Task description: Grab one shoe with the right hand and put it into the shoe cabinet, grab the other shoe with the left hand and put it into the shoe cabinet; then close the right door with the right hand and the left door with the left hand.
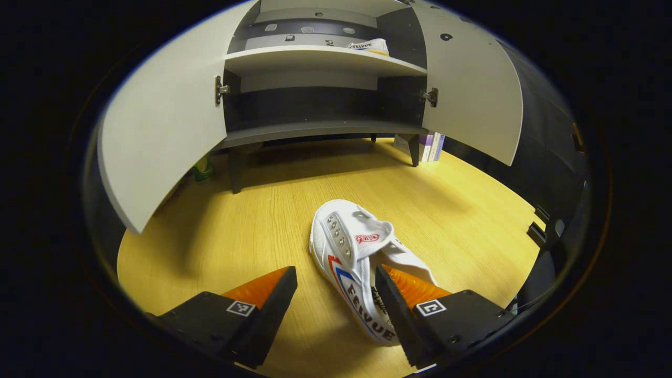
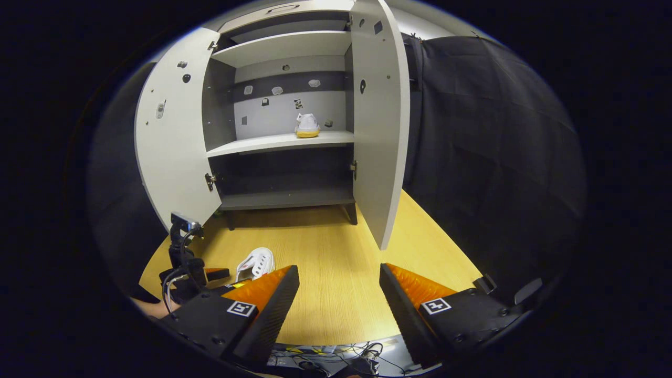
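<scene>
Left gripper view: the left tool (image 1: 336, 302), fingers spread, straddles the white shoe (image 1: 362, 262) lying on the surface (image 1: 210, 236), poised to grab. Right gripper view: the right tool (image 2: 338, 302), empty and open, faces the cabinet (image 2: 283, 142), its shelved shoe (image 2: 307, 126) straight ahead.

Two white shoes are showing: one shoe (image 1: 362, 262) is lying on the wooden floor at six o'clock in the left gripper view, and the other shoe (image 2: 307, 126) is sitting on the cabinet's middle shelf at twelve o'clock in the right gripper view. One shoe cabinet (image 2: 283, 142) is standing there, with two doors, the left door (image 2: 176, 136) and the right door (image 2: 378, 121), both hanging open.
</scene>
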Motion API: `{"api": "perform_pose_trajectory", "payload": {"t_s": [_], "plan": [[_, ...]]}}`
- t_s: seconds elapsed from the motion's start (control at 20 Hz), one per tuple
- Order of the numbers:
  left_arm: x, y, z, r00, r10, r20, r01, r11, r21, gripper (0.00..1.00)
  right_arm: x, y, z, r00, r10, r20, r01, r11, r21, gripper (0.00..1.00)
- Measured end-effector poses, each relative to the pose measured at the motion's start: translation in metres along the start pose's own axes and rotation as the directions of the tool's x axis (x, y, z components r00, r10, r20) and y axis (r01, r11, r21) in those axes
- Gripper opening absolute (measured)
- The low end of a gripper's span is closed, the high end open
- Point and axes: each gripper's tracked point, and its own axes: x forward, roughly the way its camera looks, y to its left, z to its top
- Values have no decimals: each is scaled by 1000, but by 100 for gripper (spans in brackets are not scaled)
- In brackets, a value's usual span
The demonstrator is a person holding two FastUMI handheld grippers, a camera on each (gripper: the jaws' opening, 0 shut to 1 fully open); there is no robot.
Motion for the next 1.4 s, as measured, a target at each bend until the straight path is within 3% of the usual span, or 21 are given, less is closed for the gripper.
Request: {"api": "perform_pose_trajectory", "payload": {"t_s": [0.1,0.2,0.45,0.55,0.65,0.9,1.1,1.4], "plan": [[14,6,2,1000,19,-13,-19,1000,2,91,-5,-8,-2,1000,-21,-10,21,1000,0,98],[21,4,10,1000,23,2,-23,1000,-6,80,-10,-19,0,999,-46,-5,46,999,5,98],[33,19,13,990,136,-26,-135,989,57,36,-23,-36,19,994,-87,71,84,996,39,99],[32,25,11,988,145,-50,-143,989,49,16,-23,-43,23,991,-101,86,99,995,24,98],[34,27,10,988,137,-68,-135,990,36,9,-26,-51,24,989,-113,91,112,994,20,98],[23,25,23,988,99,-122,-105,993,-47,5,-30,-70,36,983,-122,135,114,991,66,98],[-21,14,90,996,92,-16,-92,996,-8,5,-27,-95,54,975,-132,178,120,990,77,98],[-89,-12,173,995,72,66,-68,996,-54,5,2,-125,74,972,-115,206,99,992,84,98]]}}
